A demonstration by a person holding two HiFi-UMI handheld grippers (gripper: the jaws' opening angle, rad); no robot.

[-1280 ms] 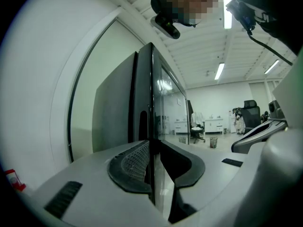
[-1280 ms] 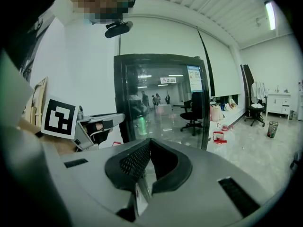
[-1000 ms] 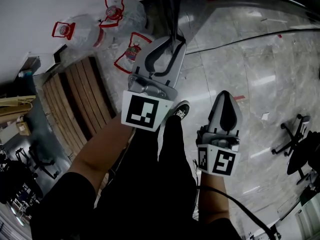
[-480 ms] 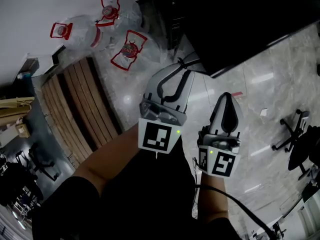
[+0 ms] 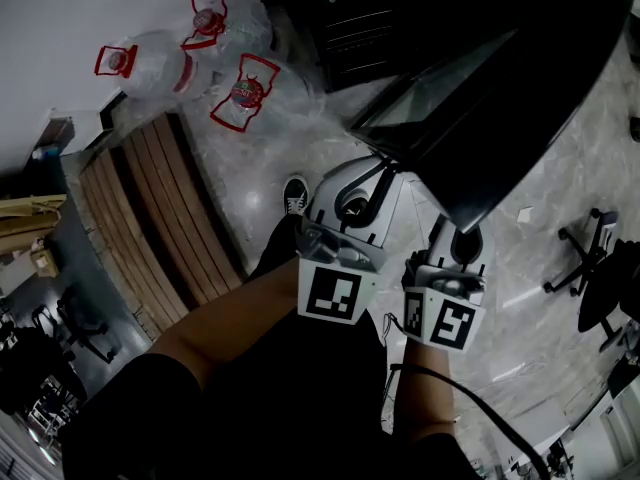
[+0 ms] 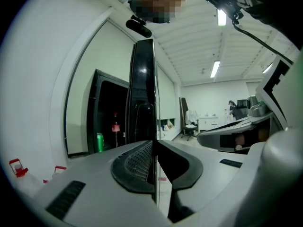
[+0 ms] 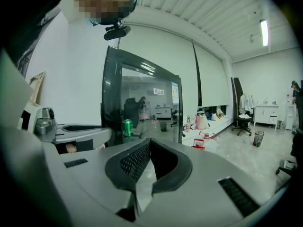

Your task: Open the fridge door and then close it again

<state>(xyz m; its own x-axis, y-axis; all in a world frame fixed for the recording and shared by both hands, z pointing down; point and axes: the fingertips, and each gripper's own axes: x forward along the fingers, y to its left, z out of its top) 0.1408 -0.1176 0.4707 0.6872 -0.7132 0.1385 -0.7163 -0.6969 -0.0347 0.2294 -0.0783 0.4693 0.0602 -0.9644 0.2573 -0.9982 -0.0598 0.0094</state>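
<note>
Fridge door (image 6: 142, 89) edge between left gripper (image 6: 154, 143) jaws, just narrowing onto it to steer swing; right gripper (image 7: 149, 141) closed, empty.

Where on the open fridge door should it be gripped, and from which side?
Grip the fridge door on its free vertical edge, coming edge-on from the side away from the hinges, one jaw on each face. It stands as a thin upright slab swung out, and no handle shows, so that edge probably offers most leverage.
</note>
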